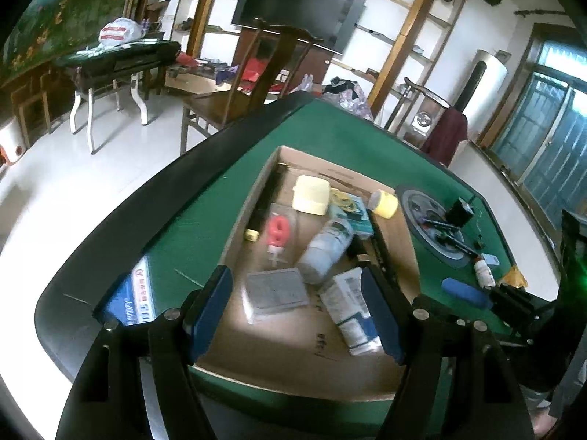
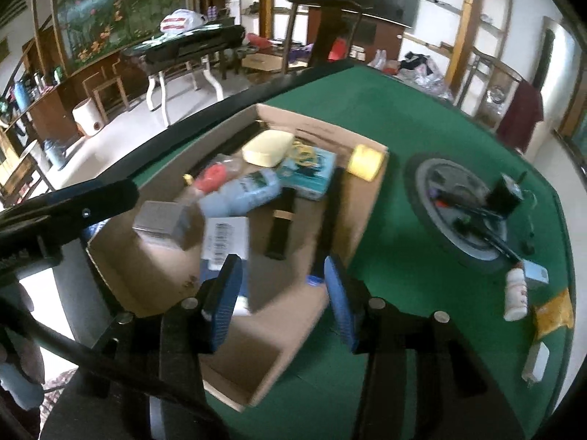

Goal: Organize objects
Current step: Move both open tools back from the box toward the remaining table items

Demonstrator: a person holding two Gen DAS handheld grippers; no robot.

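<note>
A shallow cardboard box [image 1: 381, 381] [image 2: 256, 385] lies on the green table [image 1: 330, 128] [image 2: 385, 110]. It holds a pale blue bottle [image 1: 324, 249] [image 2: 242, 192], a cream case [image 1: 311, 195] [image 2: 268, 148], a yellow tape roll [image 1: 385, 203] [image 2: 365, 161], a red item [image 1: 277, 231], a grey flat case [image 1: 277, 289] [image 2: 161, 222] and a white carton [image 1: 348, 304] [image 2: 225, 242]. My left gripper [image 1: 297, 315] is open and empty above the box's near end. My right gripper [image 2: 282, 304] is open and empty over the box's near right side.
A grey round disc [image 1: 436, 227] [image 2: 462, 205] with dark parts sits right of the box. A small white bottle [image 2: 515, 293] [image 1: 482, 271], a yellow packet [image 2: 554, 313] and a blue object [image 1: 464, 291] lie near the table's right edge. Chairs stand beyond the table.
</note>
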